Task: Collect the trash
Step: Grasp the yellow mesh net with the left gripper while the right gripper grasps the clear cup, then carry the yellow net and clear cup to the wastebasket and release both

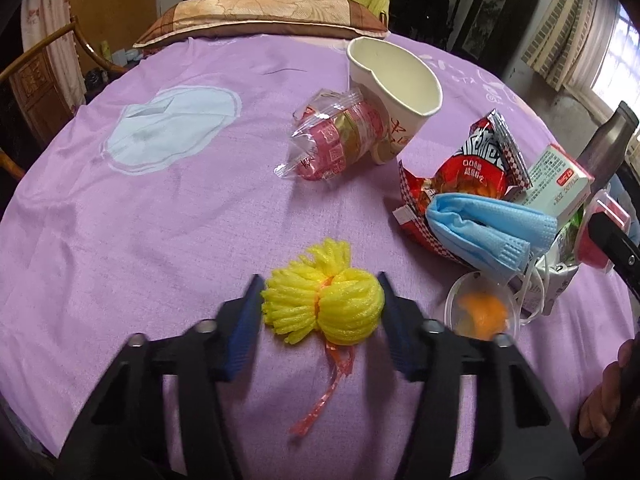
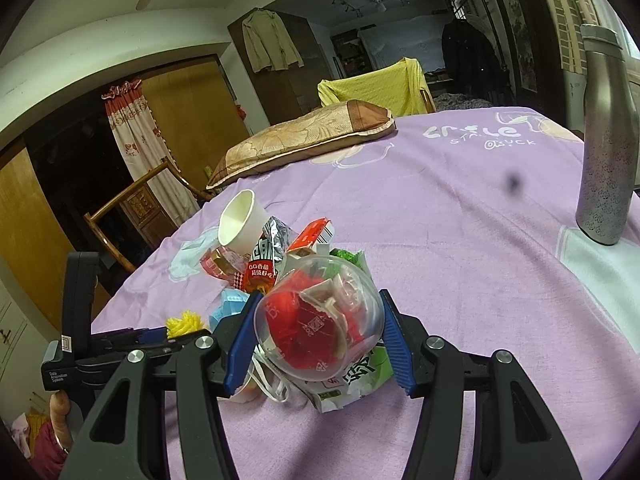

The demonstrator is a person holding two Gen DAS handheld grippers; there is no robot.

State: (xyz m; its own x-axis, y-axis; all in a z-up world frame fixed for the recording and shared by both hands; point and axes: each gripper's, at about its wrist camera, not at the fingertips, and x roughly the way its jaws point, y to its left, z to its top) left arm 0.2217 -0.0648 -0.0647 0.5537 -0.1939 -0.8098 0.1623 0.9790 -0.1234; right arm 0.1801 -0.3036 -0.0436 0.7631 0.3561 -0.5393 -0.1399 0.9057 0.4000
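- The yellow foam net (image 1: 323, 290), soft, ribbed and bunched, lies near the table's (image 1: 160, 220) front edge, squarely between the left gripper's (image 1: 320, 308) spread fingers (image 1: 245, 320), its long axis running across them.
- The right gripper (image 2: 320, 332) pinches a clear plastic bowl (image 2: 320, 324) of red wrappers.
- Piled just beside: blue mask (image 1: 492, 232), crinkled snack bag (image 1: 460, 176), paper cup (image 1: 396, 80).
- The left hand appears nearer the net.

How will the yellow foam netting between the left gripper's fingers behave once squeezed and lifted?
The yellow foam netting looks soft and airy, so it will probably compress and weigh little. Its red ribbon tail likely dangles limp. The left gripper flanks it, apparently open.
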